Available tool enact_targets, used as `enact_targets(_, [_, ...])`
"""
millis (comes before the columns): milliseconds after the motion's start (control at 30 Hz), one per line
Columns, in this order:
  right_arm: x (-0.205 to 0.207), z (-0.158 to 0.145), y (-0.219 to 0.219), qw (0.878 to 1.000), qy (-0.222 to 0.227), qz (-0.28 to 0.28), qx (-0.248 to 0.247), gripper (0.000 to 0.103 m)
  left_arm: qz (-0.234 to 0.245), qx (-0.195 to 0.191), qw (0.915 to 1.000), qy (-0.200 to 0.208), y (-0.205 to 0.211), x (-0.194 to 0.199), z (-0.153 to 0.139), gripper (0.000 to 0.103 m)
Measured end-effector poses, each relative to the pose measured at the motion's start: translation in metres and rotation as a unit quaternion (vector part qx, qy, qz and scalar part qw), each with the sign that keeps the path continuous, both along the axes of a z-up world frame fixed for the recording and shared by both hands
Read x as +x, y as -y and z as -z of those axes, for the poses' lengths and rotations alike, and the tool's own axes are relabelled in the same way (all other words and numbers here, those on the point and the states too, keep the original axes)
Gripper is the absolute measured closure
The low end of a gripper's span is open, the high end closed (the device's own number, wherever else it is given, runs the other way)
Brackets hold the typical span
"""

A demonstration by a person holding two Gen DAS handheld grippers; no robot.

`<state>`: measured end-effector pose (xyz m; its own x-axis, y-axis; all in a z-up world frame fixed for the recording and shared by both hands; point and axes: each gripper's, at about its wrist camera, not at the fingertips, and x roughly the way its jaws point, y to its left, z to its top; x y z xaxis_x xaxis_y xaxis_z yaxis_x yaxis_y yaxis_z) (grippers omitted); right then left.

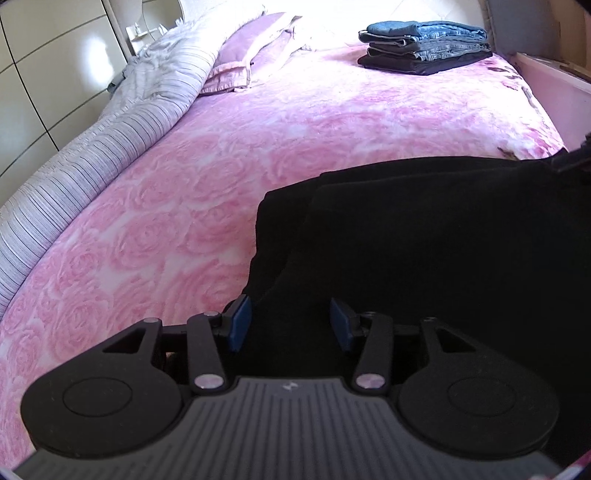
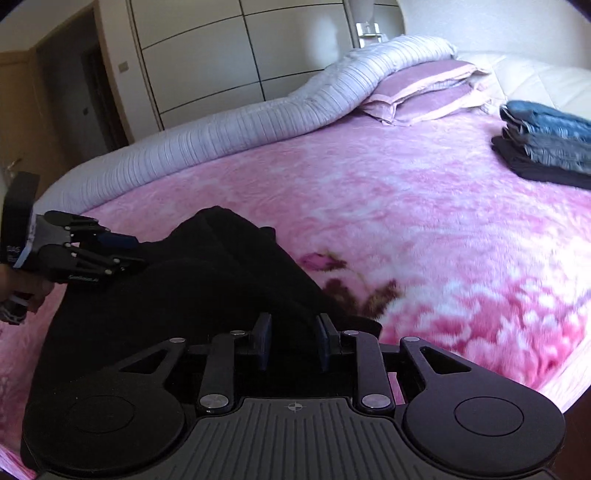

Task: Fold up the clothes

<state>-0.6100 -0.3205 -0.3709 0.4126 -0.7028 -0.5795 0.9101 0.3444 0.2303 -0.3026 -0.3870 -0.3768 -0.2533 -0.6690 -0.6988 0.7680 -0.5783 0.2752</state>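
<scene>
Left claw (image 1: 291, 323): matte black linkage arms, silver rivets, blue finger pads (image 1: 239, 323), ribbed grey housing, two round black discs. Right claw (image 2: 293, 341): same build, small crosshair mark on housing.

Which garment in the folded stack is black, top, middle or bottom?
The bottom one. It lies flat on the pink blanket, and the pieces stacked on it are all blue denim.

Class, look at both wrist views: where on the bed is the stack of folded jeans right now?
The stack of folded jeans sits at the bed's far right in both views, on the pink rose blanket, right of the purple pillows, well beyond the black garment.
</scene>
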Motion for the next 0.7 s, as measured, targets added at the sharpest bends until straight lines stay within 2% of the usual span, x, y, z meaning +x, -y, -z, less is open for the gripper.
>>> enact_targets(100, [-0.006,-0.015,-0.009,1.0,0.013,0.01,0.004,0.076,-0.009,-0.027,0.9995,0.015,-0.013,0.013,-0.018,0.059])
enact_targets(167, [-0.01,-0.029,-0.027,1.0,0.026,0.013,-0.003,0.054,-0.003,-0.063,0.9974,0.037,-0.032,0.028,-0.03,0.06])
enact_targets(200, [-0.011,-0.036,-0.041,0.999,0.032,0.009,-0.01,0.034,0.008,-0.085,0.9951,0.05,-0.046,0.038,-0.035,0.057])
enact_targets(233, [-0.009,-0.043,-0.058,0.999,0.031,-0.001,-0.021,0.029,0.025,-0.102,0.9925,0.063,-0.06,0.046,-0.037,0.053])
enact_targets(267, [-0.002,-0.049,-0.074,0.999,0.021,-0.022,-0.035,0.029,0.043,-0.118,0.9891,0.076,-0.073,0.055,-0.039,0.049])
enact_targets(300, [0.008,-0.054,-0.09,0.997,0.003,-0.051,-0.052,0.029,0.061,-0.133,0.9849,0.092,-0.087,0.062,-0.038,0.04])
enact_targets(367, [0.035,-0.064,-0.122,0.988,-0.039,-0.121,-0.091,0.029,0.1,-0.153,0.9752,0.125,-0.114,0.072,-0.029,0.035])
enact_targets(467, [0.087,-0.065,-0.153,0.962,-0.11,-0.217,-0.128,0.028,0.147,-0.168,0.9578,0.18,-0.14,0.073,-0.008,0.031])
enact_targets(567, [0.144,-0.047,-0.165,0.925,-0.211,-0.281,-0.146,0.028,0.178,-0.185,0.9398,0.226,-0.151,0.063,0.015,0.031])
enact_targets(633, [0.174,-0.029,-0.163,0.9,-0.283,-0.291,-0.157,0.028,0.193,-0.196,0.9314,0.238,-0.153,0.056,0.027,0.031])
enact_targets(700, [0.199,-0.01,-0.159,0.868,-0.364,-0.29,-0.175,0.028,0.212,-0.211,0.9195,0.254,-0.152,0.048,0.039,0.029])
